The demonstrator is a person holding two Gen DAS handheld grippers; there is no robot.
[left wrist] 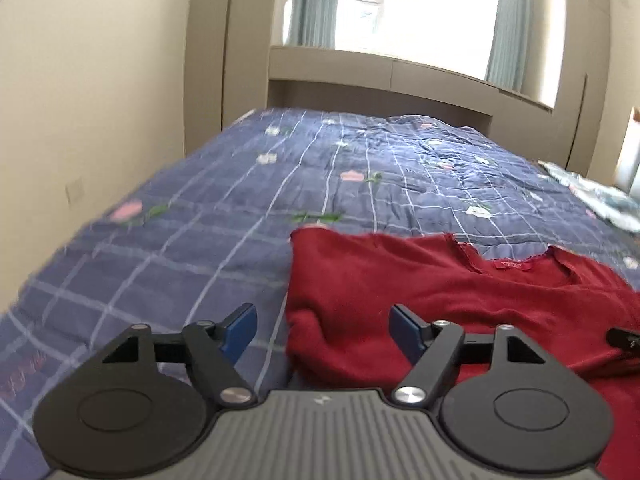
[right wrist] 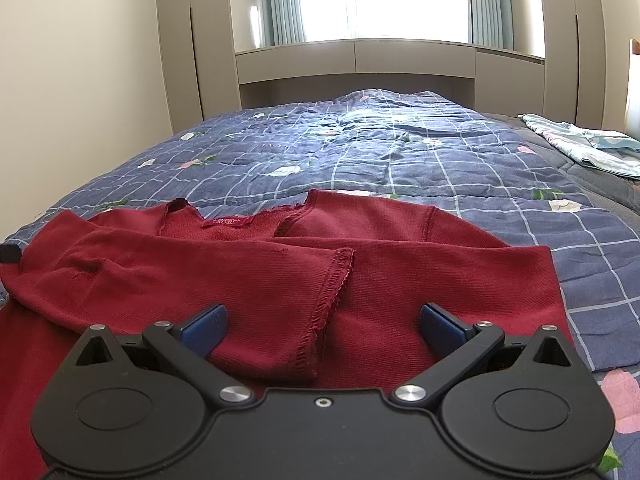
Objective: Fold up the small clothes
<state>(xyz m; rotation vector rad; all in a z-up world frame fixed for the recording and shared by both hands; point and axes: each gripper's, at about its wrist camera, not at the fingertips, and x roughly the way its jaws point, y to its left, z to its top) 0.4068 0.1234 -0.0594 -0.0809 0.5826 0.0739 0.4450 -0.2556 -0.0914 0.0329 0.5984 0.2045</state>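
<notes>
- left gripper: jaws apart, nothing between the blue pads, which sit lower centre of frame.
- Its black linkage arms splay out to both sides; round pivot housings fill the lower left and lower right corners; grey ribbed body along the bottom edge.
- right gripper: jaws wide apart, blue pads gripping nothing, lower centre of frame.
- Same splayed linkage; black body spans the bottom edge.
- Both point forward and angled downward.
- A black part shows at the right edge of the left wrist view, too little to identify.
</notes>
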